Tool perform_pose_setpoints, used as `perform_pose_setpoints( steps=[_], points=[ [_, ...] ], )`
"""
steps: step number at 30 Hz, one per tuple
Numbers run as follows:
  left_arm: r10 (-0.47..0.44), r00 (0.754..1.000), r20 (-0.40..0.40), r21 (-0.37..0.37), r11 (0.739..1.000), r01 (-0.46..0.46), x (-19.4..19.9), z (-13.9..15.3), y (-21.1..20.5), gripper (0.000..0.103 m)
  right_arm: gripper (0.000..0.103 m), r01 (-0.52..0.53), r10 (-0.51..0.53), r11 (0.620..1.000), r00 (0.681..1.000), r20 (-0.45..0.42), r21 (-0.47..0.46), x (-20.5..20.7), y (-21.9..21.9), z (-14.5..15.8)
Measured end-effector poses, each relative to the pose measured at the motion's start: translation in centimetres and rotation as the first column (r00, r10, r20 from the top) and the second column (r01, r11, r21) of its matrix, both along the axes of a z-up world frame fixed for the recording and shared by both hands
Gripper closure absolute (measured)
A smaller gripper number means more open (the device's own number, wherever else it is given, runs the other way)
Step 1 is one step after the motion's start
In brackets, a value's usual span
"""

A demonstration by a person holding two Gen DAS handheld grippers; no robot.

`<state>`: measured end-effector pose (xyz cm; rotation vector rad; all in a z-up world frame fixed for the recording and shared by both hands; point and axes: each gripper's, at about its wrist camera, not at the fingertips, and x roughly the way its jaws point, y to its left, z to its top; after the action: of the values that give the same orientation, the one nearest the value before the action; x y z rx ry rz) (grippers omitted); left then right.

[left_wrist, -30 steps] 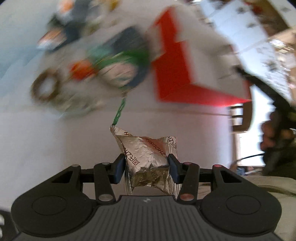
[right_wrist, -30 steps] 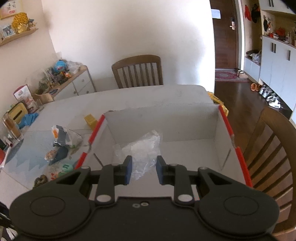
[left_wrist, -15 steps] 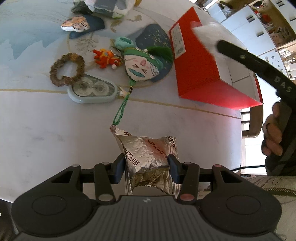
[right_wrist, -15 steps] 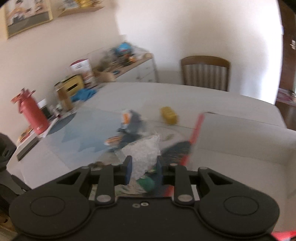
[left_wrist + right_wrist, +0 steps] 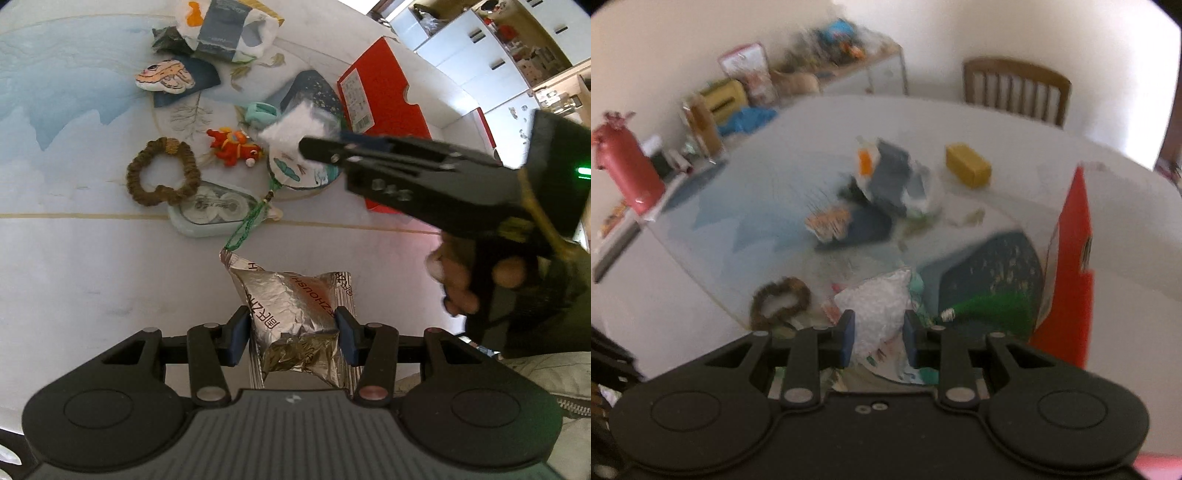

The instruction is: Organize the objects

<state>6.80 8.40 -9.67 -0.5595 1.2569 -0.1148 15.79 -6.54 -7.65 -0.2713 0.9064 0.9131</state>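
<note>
My left gripper [image 5: 291,328] is shut on a crumpled silver foil packet [image 5: 295,310], held above the white table. My right gripper [image 5: 879,338] is shut on a white crinkled plastic bag [image 5: 877,314]; in the left wrist view it [image 5: 314,147] holds the bag [image 5: 295,129] over the round face charm [image 5: 299,170], left of the red box [image 5: 384,122]. The right wrist view is blurred.
On the table lie a brown braided ring [image 5: 162,177], a red toy [image 5: 232,147], a pale tape dispenser [image 5: 210,210], a fish-shaped piece [image 5: 162,75] and a torn snack bag [image 5: 225,29]. A yellow block [image 5: 967,166] and a chair [image 5: 1015,88] stand farther back.
My right gripper has swung with the white bag from over the red box to the left, over the clutter on the mat. My left gripper still holds the foil packet.
</note>
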Motion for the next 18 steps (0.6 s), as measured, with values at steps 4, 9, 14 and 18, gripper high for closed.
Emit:
perform_pose_setpoints(
  steps=[4,9,14,18],
  points=[
    [0.0,1.0,0.011,-0.022,1.0,0.0,-1.0,0.5,2.3,0.058,0.076,0.05,-0.05,0.999,0.999,-0.003,-0.02,0.2,0.3,-0.9],
    [0.018,0.998,0.055,-0.03,0.999,-0.017,-2.8,2.2,5.7,0.064,0.076,0.094,-0.094,0.995,0.996,0.007,-0.029,-0.1,0.9,-1.0],
    [-0.036,0.997,0.067,-0.027,0.999,0.038,-2.3,1.6,7.0,0.062,0.077,0.12,-0.12,0.993,0.993,0.013,-0.021,-0.6,1.4,-0.4],
    [-0.156,0.984,0.081,-0.012,0.988,0.157,-1.8,0.4,6.0,0.045,0.077,0.126,-0.125,0.992,0.992,0.035,-0.008,-1.4,1.2,0.8]
  ],
)
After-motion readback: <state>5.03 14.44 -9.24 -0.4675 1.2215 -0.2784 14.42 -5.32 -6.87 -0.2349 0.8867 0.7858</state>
